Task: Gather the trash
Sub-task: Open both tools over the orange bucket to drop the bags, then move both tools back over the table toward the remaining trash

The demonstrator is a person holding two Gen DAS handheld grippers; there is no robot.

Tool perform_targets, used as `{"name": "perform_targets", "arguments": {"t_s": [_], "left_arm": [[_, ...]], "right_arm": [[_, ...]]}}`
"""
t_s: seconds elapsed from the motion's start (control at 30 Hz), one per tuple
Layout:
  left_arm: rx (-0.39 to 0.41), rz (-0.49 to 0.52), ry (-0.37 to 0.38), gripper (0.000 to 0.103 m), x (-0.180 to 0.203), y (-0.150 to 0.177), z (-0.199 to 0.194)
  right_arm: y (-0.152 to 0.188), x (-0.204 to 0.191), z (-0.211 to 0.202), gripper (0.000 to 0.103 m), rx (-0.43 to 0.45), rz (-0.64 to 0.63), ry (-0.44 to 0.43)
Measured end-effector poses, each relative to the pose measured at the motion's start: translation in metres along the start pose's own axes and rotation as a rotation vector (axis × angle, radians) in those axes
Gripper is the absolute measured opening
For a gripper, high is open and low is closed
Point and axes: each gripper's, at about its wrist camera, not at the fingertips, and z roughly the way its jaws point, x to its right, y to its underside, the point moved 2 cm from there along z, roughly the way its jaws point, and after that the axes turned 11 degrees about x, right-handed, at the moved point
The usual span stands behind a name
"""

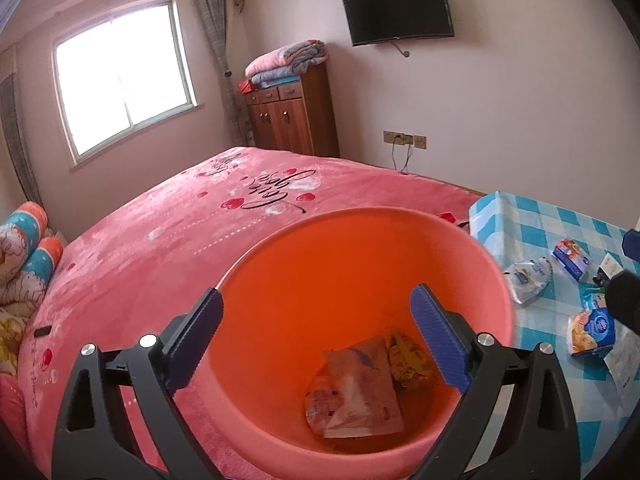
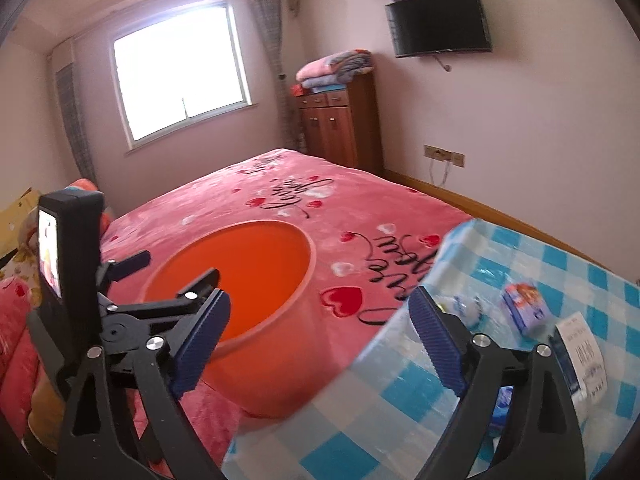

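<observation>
Left tool jaws wide apart, empty; right tool likewise.

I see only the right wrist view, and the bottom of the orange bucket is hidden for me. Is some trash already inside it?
Observer: Yes. The left wrist view shows a pale wrapper and a yellow wrapper on the bottom of the bucket.
Operator: Is the left gripper holding something?
Observer: No. The left gripper is open above the bucket, empty.
Operator: Does the table hold trash that I miss?
Observer: A blue and orange packet lies on the checked cloth.
</observation>
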Motion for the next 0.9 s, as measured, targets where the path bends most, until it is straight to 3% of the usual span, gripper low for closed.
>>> {"name": "perform_targets", "arguments": {"t_s": [0.47, 0.9], "left_arm": [[0.047, 0.069, 0.071, 0.096, 0.054, -0.011, -0.032], [0.054, 0.129, 0.148, 0.096, 0.106, -0.006, -0.054]], "right_arm": [[0.024, 0.051, -0.042, 0.093, 0.005, 0.091, 0.094], [0.044, 0.082, -0.082, 0.093, 0.043, 0.097, 0.192]]}}
